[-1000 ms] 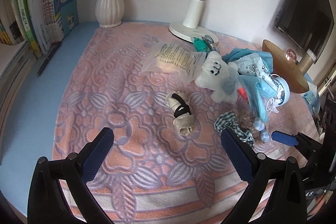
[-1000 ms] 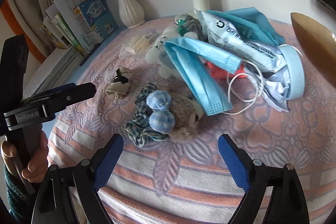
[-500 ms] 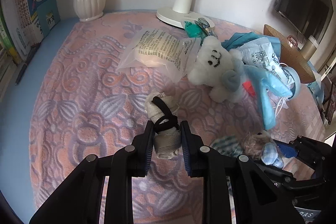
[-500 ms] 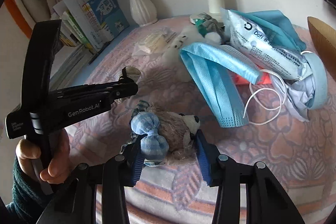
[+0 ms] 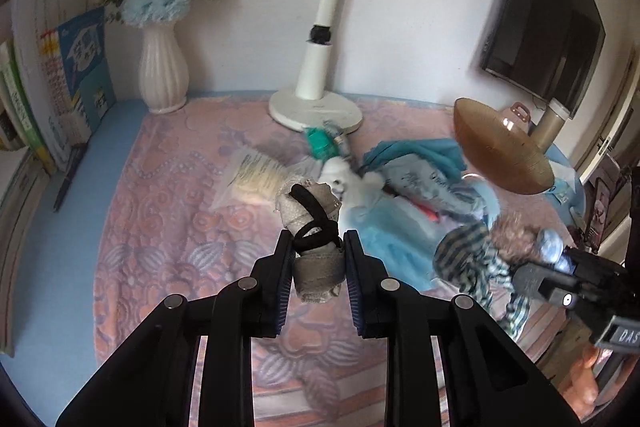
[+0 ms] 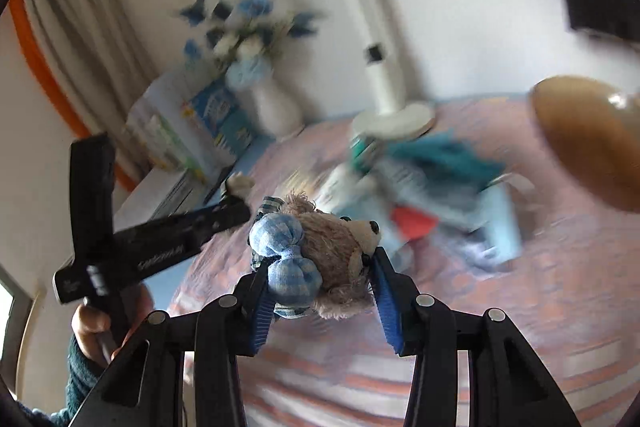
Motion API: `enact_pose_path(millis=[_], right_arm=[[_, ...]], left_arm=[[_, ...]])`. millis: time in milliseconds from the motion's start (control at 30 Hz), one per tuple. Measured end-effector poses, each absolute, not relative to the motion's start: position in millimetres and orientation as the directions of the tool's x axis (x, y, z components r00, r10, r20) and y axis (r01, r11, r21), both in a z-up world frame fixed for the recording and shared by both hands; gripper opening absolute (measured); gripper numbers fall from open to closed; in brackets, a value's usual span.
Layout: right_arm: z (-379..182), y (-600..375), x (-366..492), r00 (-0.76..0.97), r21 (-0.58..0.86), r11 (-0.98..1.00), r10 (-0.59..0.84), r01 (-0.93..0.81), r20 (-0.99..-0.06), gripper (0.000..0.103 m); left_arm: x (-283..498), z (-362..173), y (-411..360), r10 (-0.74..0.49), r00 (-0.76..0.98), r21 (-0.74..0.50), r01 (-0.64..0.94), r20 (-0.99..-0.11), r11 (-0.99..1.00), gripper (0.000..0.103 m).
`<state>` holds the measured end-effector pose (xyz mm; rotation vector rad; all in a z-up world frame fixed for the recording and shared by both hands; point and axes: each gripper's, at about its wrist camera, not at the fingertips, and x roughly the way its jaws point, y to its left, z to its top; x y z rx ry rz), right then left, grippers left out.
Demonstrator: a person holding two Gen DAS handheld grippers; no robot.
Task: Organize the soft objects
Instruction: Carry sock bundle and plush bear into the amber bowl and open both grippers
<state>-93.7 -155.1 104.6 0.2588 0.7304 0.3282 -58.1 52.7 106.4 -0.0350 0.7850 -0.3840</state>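
A: Current step?
B: Lift. Left gripper (image 5: 316,263) jaws pinch the beige bundle (image 5: 310,227); right gripper (image 6: 320,291) jaws pinch the bear scrunchie (image 6: 320,259). Both clear of the counter (image 5: 160,211).
A: Next?
B: Probably carry to the brown bowl (image 5: 500,155).

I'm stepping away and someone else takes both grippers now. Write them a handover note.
Left gripper: jaws shut on the beige cloth roll with black hair ties, lifted off the pink blanket.
Right gripper: jaws shut on the brown plush bear scrunchie with the blue gingham bow, also off the blanket.
Still in the pile beside the lamp base: white plush toy, blue face masks, clear packet.
Done: two items picked up. None is put away yet.
Left: place both, then clear the pile.
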Motion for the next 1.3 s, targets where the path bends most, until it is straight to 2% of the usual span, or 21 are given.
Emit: enact_pose_path(millis=[167,300,367,633,700,733,767,800,833,1167,1200,1300], right_arm=[[139,-242,-94,0.804,0.242,0.968,0.089,0.070,-0.587,0.043],[140,-317,-79,0.765,0.187,0.923,-0.152,0.336,-0.626,0.044],[133,-342,-69,0.733,0.179,0.899,-0.195,0.399,-0.652,0.044],[116,-388,-46,0.700,0.188,0.880,-0.199,0.435,-0.686,0.044],[118,-393,-42,0.705,0.186,0.884,-0.197,0.428,-0.681,0.057],[118,-397,-39,0.708,0.184,0.886,-0.200,0.426,-0.677,0.069],[119,-399,-39,0.713,0.178,0.887,-0.208,0.426,-0.669,0.075],[121,-400,-41,0.719,0.168,0.888,-0.222,0.428,-0.659,0.075],[123,-401,-43,0.722,0.157,0.889,-0.233,0.429,-0.652,0.075],[146,-352,-84,0.787,0.140,0.939,-0.174,0.314,-0.592,0.076],[150,-341,-89,0.800,0.136,0.949,-0.158,0.286,-0.579,0.077],[154,-307,-102,0.837,0.139,0.971,-0.091,0.195,-0.539,0.089]], left_arm=[[-45,141,-32,-0.421,0.629,-0.134,0.452,-0.654,0.882,0.021],[-22,156,-121,-0.483,0.592,-0.133,0.535,-0.646,0.834,0.021],[-9,156,-161,-0.504,0.563,-0.146,0.560,-0.654,0.815,0.021],[22,135,-256,-0.529,0.502,-0.161,0.604,-0.684,0.781,0.022],[28,131,-266,-0.521,0.506,-0.151,0.601,-0.687,0.785,0.025],[29,130,-270,-0.517,0.516,-0.144,0.599,-0.683,0.788,0.041],[30,129,-272,-0.501,0.530,-0.128,0.589,-0.684,0.798,0.064],[30,128,-273,-0.485,0.537,-0.119,0.577,-0.691,0.808,0.072],[31,129,-271,-0.484,0.541,-0.121,0.571,-0.688,0.812,0.076],[-22,175,-206,-0.508,0.646,-0.093,0.563,-0.570,0.821,0.076],[-31,181,-192,-0.503,0.664,-0.086,0.555,-0.553,0.827,0.076],[-55,196,-147,-0.481,0.712,-0.093,0.511,-0.512,0.855,0.080]])
